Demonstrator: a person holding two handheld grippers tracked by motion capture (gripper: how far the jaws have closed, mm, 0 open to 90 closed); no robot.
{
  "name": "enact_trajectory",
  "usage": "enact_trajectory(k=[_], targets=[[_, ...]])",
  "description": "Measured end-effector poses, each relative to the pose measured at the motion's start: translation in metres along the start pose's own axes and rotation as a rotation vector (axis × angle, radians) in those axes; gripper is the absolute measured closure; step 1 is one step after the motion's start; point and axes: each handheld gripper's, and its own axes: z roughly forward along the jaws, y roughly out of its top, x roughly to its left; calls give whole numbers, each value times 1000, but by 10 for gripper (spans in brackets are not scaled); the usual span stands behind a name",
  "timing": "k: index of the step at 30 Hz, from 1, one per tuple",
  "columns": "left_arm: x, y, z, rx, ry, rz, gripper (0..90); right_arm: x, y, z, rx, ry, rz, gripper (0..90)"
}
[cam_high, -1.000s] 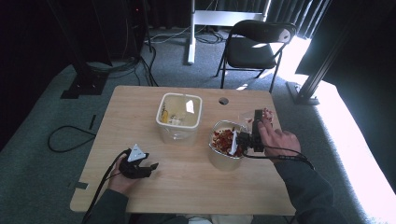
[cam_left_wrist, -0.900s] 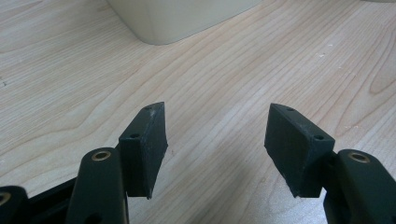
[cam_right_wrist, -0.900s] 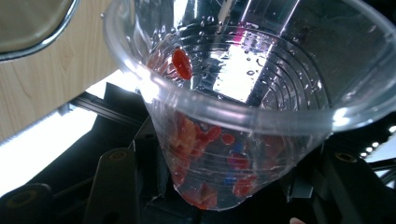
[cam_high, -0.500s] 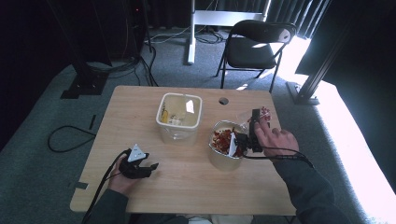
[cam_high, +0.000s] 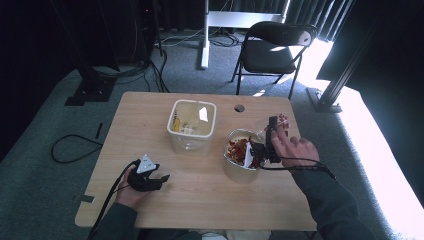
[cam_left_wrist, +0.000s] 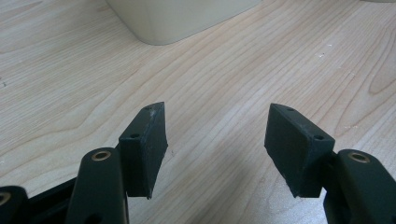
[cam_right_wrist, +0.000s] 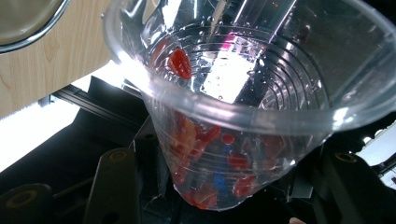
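Clear plastic cup (cam_right_wrist: 243, 93) clamped in right gripper (cam_high: 266, 141), tipped at bowl's (cam_high: 231, 167) 3 o'clock for emptying red pieces (cam_right_wrist: 180, 63). Left gripper (cam_high: 145, 176) parted, empty, parked.

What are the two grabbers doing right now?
Left gripper: open, empty, jaws apart over the table.
Right gripper: shut on a clear cup with red bits in it.

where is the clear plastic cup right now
In the high view the clear plastic cup is at the table's right side, tipped in the right gripper above the metal bowl of red pieces, right of the square tub.
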Motion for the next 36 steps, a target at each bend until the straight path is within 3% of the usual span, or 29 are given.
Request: enact_trajectory(k=[23, 36], targets=[[0, 0, 1, 0, -3, 1, 395, 2, 1, 0, -9, 10, -4, 453], [0, 0, 1, -1, -2, 0, 394, 6, 0, -1, -13, 23, 20, 454]])
